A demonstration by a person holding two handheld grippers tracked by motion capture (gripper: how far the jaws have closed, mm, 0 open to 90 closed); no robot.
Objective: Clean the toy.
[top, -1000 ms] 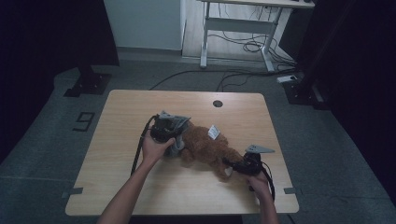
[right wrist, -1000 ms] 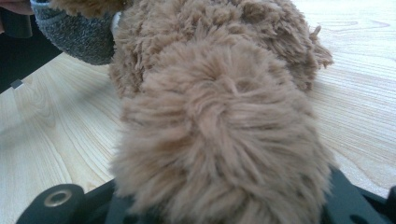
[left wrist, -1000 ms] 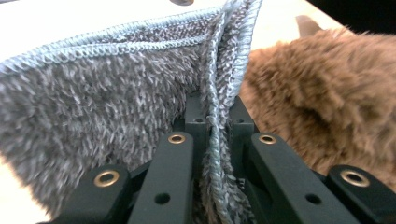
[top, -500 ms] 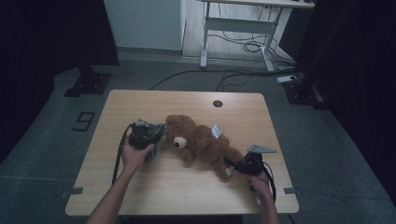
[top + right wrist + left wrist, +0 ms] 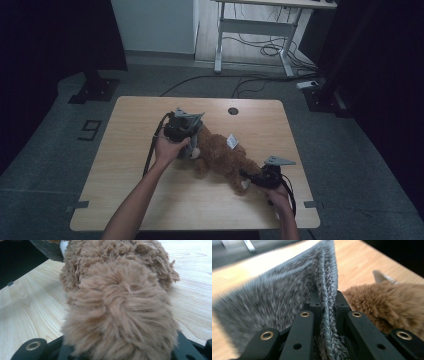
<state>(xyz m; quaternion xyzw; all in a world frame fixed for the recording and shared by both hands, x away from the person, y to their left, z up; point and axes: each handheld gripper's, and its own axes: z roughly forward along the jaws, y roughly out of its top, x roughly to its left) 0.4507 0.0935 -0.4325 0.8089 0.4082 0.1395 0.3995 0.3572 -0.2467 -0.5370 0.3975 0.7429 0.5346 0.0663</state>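
A brown teddy bear (image 5: 222, 157) lies across the middle of the wooden table (image 5: 135, 125), head to the left, a white tag (image 5: 231, 141) on its back. My left gripper (image 5: 186, 142) is over the bear's head, shut on a folded grey cloth (image 5: 282, 297); the fold runs up between its pads (image 5: 315, 301). Brown fur (image 5: 382, 305) shows just right of those jaws. My right gripper (image 5: 248, 181) is at the bear's lower end, shut on a fluffy leg (image 5: 120, 315) that covers most of its jaws.
A round cable hole (image 5: 233, 110) sits near the table's far edge. Bare wood (image 5: 30, 305) lies on both sides of the bear. Behind the table stand a white desk frame (image 5: 250, 30) with floor cables and a black stand base (image 5: 95, 87).
The left gripper with the grey cloth swung out to the left, baring the bear's head, then came back right onto the head. The right gripper and the bear's leg stayed put.
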